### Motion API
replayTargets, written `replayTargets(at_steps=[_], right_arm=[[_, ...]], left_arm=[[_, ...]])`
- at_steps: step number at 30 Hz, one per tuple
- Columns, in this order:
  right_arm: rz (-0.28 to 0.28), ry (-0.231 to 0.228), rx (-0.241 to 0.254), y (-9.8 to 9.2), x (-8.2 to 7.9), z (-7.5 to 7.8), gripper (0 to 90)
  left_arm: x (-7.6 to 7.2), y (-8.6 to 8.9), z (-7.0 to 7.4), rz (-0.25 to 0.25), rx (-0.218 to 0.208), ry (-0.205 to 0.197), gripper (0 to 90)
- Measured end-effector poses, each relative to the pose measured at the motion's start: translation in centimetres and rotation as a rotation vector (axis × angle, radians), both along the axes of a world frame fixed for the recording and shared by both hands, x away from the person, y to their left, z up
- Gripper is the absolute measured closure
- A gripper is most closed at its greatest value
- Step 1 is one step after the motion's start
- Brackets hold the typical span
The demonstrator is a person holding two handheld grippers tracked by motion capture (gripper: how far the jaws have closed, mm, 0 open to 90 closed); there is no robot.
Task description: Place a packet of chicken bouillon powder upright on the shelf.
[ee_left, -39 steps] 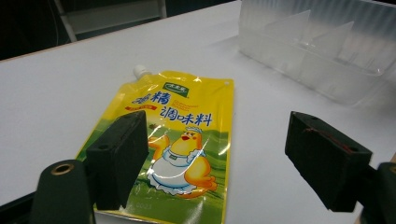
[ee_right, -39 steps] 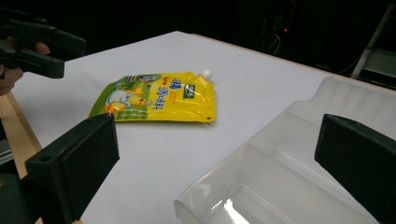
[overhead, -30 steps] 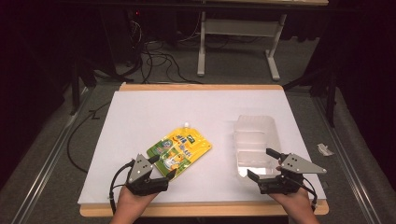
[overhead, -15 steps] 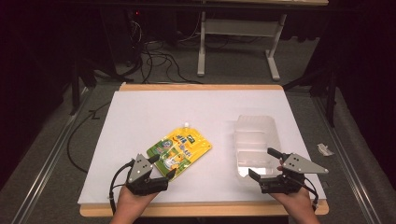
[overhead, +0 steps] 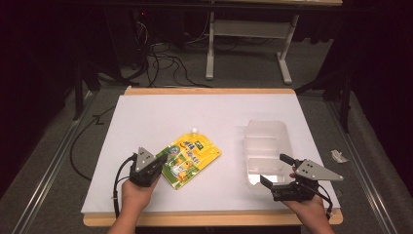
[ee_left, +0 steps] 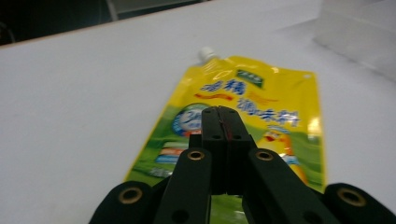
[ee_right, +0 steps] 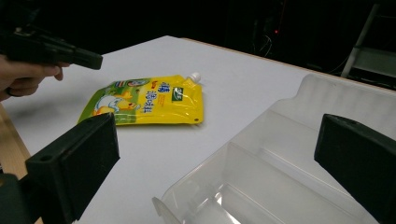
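Black left gripper (overhead: 158, 163), grey three-cornered plate, trailing black cable, brass-ringed jaws

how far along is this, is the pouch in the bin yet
Nothing done yet: the yellow pouch lies flat outside the clear bin. In hand: the left hand-held gripper has just closed over the pouch, nothing visibly between its jaws. Left, probably: grip it and move it to the bin.
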State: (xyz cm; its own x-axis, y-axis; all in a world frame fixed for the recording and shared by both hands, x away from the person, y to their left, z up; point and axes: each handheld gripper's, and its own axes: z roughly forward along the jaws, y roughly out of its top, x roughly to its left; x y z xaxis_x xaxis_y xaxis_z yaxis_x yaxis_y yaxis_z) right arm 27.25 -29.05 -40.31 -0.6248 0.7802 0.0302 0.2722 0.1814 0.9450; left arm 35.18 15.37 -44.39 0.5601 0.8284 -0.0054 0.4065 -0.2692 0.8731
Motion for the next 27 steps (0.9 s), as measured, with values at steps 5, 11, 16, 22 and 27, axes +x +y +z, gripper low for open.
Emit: replayTargets(at_steps=[5, 11, 16, 22, 27], right_arm=[[0.005, 0.003, -0.002, 0.0, 0.0, -0.1, 0.3], [0.013, -0.006, -0.006, 0.0, 0.0, 0.0, 0.5], [0.014, 0.000, -0.013, 0.1, 0.0, -0.1, 0.6], [0.022, 0.002, -0.018, 0.3, 0.0, -0.2, 0.9], [0.017, 0.003, -0.024, 0.4, -0.1, -0.2, 1.2]], left_arm=[[2.7, 1.3, -1.2, 0.132, 0.032, 0.060, 90.0], [5.0, 2.5, -2.5, 0.191, -0.013, 0.146, 90.0], [6.4, 3.1, -3.5, 0.209, -0.013, 0.214, 90.0], [6.7, 3.0, -3.9, 0.175, -0.006, 0.261, 90.0], [6.6, 3.2, -3.9, 0.162, -0.024, 0.274, 90.0]])
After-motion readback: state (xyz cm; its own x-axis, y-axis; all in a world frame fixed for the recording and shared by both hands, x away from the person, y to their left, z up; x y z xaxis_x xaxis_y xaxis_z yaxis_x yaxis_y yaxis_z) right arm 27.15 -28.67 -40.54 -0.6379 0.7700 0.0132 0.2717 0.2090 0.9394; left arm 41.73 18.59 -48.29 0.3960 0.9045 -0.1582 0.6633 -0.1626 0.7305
